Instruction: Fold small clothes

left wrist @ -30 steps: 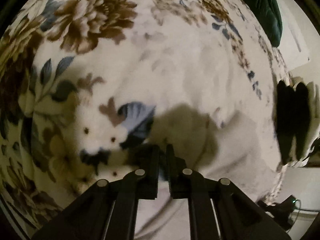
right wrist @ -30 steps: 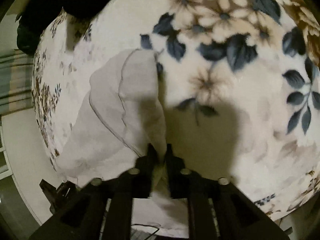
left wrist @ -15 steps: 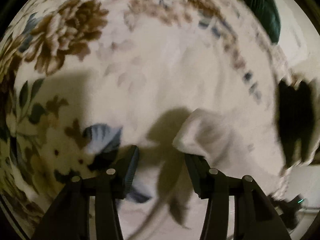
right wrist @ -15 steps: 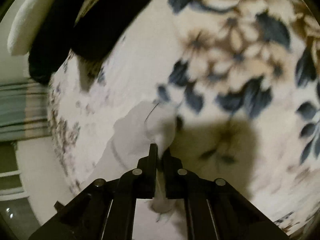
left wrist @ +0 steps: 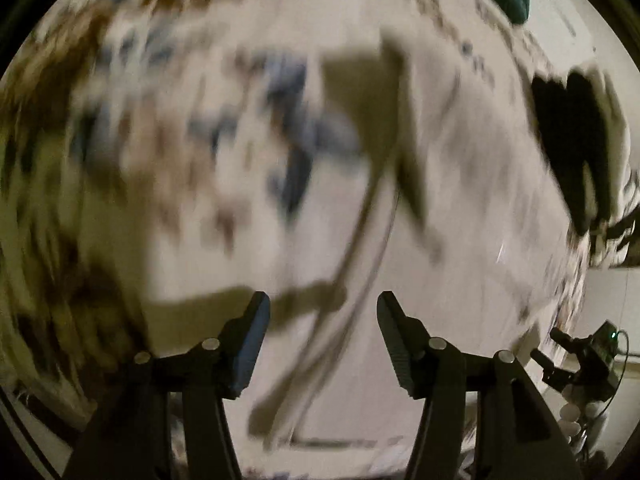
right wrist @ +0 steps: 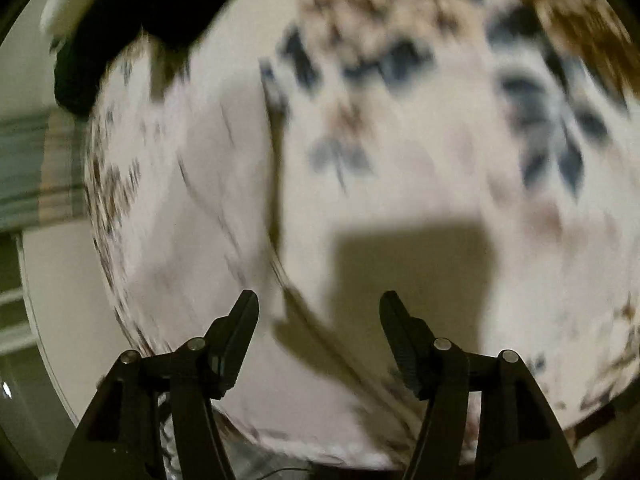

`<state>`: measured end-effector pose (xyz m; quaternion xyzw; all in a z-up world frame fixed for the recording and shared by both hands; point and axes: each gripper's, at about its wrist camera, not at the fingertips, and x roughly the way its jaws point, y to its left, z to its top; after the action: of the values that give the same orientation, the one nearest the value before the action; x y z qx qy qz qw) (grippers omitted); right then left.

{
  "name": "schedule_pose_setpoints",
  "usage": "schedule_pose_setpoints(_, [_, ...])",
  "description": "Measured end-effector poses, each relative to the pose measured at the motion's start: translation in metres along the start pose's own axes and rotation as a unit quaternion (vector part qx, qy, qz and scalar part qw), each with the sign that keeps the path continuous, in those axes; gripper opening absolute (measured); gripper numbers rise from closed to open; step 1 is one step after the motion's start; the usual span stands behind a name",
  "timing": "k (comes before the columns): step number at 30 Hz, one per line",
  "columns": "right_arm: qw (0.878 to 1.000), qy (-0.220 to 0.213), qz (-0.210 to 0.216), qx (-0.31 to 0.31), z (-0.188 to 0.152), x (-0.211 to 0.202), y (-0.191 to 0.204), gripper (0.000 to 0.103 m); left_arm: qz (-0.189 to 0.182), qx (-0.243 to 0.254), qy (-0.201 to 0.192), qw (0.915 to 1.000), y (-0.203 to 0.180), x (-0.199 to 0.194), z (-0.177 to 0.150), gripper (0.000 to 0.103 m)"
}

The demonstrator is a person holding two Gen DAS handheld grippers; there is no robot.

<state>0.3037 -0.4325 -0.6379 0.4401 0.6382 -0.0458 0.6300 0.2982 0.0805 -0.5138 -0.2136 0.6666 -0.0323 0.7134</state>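
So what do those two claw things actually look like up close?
Both look alike. The left gripper and the right gripper are matte black, each with two angular jaws tapering to a point. The inner faces are finely ribbed, and small round silver pins mark the joints of the linkage bars behind them. No cables, labels or sleeves show.

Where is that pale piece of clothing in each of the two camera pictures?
Left wrist view: the pale garment lies centre-right, blurred, running down toward the bottom edge.
Right wrist view: the pale garment lies left of centre, reaching the bottom.
Shared landmark: the flowered blanket beneath it.
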Motion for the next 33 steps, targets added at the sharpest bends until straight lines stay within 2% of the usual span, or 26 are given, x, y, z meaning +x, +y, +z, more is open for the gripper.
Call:
schedule_pose_setpoints(3, [0.998,0.057,-0.007,-0.021,-0.045,0.022,-0.02,0.066,0.015,0.018,0.029,0.9993,0.0,0.024,-0.039,0.053])
schedule_pose_setpoints(5, [0.996,0.077,-0.01,-0.03,-0.066,0.034,-0.031,0.066,0.028,0.029,0.041,0.9984,-0.001,0.038,-0.058,0.053])
schedule_pose_setpoints(7, [0.995,0.091,-0.014,-0.033,-0.083,0.045,-0.041,0.066,0.041,0.041,0.02,0.9981,-0.005,0.039,-0.069,0.053])
schedule_pose_setpoints(10, [0.995,0.09,0.004,-0.03,-0.099,0.058,-0.051,0.066,0.062,0.067,-0.001,0.9958,-0.014,0.04,-0.076,0.052])
schedule_pose_setpoints(11, [0.995,0.089,0.012,-0.032,-0.103,0.063,-0.052,0.066,0.066,0.071,-0.01,0.9952,-0.016,0.039,-0.078,0.044])
schedule_pose_setpoints(12, [0.995,0.089,0.017,-0.034,-0.106,0.066,-0.053,0.062,0.067,0.074,-0.016,0.9949,-0.017,0.038,-0.081,0.034])
schedule_pose_setpoints(13, [0.996,0.082,0.027,-0.033,-0.109,0.069,-0.053,0.055,0.074,0.078,-0.018,0.994,-0.018,0.038,-0.083,0.01])
schedule_pose_setpoints(14, [0.996,0.075,0.032,-0.035,-0.112,0.072,-0.051,0.028,0.078,0.082,-0.019,0.9934,-0.018,0.038,-0.086,0.005])
schedule_pose_setpoints(15, [0.996,0.073,0.026,-0.038,-0.113,0.074,-0.047,0.01,0.076,0.081,-0.024,0.9935,-0.021,0.038,-0.089,0.004])
schedule_pose_setpoints(17, [0.997,0.063,0.032,-0.039,-0.119,0.071,-0.045,0.01,0.073,0.079,-0.04,0.9934,-0.022,0.031,-0.092,0.002])
schedule_pose_setpoints(20, [0.996,0.055,0.049,-0.046,-0.129,0.054,-0.035,0.009,0.052,0.061,-0.05,0.9955,-0.015,0.012,-0.094,0.002])
schedule_pose_setpoints(25, [0.993,0.041,0.097,-0.043,-0.13,0.01,-0.017,0.009,-0.019,0.0,-0.077,0.9968,-0.017,-0.04,-0.074,0.002])
schedule_pose_setpoints(30, [0.988,0.012,0.147,-0.054,-0.1,-0.039,0.019,0.009,-0.099,-0.034,-0.117,0.9877,-0.035,-0.088,-0.024,0.002])
schedule_pose_setpoints(33, [0.984,-0.008,0.169,-0.059,-0.07,-0.055,0.049,0.009,-0.128,-0.035,-0.132,0.9823,-0.058,-0.095,0.021,0.002])
